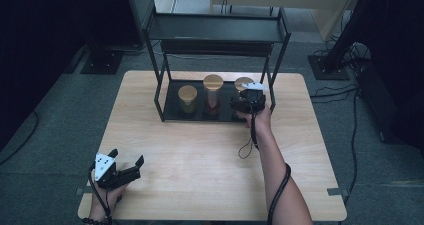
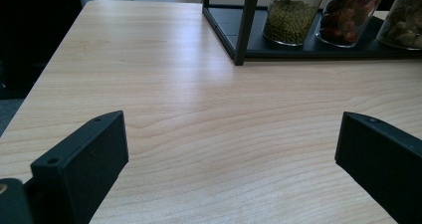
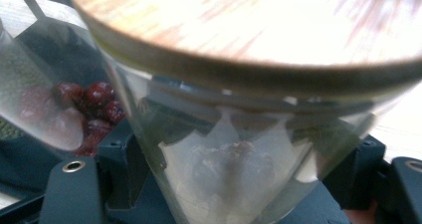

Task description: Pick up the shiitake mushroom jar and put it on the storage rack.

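Note:
Three glass jars with wooden lids stand in a row on the lower tray (image 1: 172, 106) of a black rack. The left jar (image 1: 188, 98) holds green beans (image 2: 292, 16), the middle jar (image 1: 213, 92) red fruit (image 2: 350, 14). My right gripper (image 1: 247, 102) is shut on the right jar (image 1: 243, 83) at the tray's right end. In the right gripper view that jar (image 3: 234, 154) sits between the jaws, its lid (image 3: 249, 30) close to the camera. I cannot tell if it rests on the tray. My left gripper (image 1: 127, 156) is open above the front left of the table, nothing between its jaws (image 2: 231, 134).
The rack's upper shelf (image 1: 215, 29) hangs over the jars, and its posts (image 1: 160, 92) frame the tray. The wooden table (image 1: 200, 160) stretches bare between the rack and the front edge. Stands and cables lie on the floor to the right (image 1: 340, 65).

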The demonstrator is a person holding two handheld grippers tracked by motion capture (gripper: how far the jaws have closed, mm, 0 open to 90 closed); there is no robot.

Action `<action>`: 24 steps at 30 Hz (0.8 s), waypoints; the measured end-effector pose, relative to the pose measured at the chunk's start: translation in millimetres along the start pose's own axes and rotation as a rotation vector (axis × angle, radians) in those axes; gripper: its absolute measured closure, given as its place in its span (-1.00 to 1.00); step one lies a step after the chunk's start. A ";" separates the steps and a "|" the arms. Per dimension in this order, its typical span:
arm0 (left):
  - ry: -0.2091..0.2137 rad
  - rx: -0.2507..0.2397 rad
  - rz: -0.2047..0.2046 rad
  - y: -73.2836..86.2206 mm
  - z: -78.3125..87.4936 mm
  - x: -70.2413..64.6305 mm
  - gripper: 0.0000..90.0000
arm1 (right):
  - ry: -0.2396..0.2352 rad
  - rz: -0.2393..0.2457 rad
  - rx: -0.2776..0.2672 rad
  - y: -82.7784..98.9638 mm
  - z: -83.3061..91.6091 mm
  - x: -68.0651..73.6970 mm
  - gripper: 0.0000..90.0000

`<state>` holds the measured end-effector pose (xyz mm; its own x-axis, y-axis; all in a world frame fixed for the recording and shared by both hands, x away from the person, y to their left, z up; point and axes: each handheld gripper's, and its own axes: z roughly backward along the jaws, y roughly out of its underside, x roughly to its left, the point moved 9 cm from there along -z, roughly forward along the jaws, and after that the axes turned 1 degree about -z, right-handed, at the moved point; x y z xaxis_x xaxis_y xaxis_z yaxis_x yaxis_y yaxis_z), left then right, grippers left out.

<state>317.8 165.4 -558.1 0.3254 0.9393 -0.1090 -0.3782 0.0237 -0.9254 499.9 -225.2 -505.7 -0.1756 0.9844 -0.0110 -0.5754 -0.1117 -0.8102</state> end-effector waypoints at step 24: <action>0.001 0.005 -0.009 0.2 -0.5 -1.0 -0.99 | -0.009 -0.025 -0.012 -2.9 -9.5 -0.9 -0.46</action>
<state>317.8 164.3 -558.4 0.3295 0.9387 -0.1008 -0.3792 0.0338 -0.9247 509.4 -224.4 -508.9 -0.1686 0.9856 0.0146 -0.5700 -0.0854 -0.8172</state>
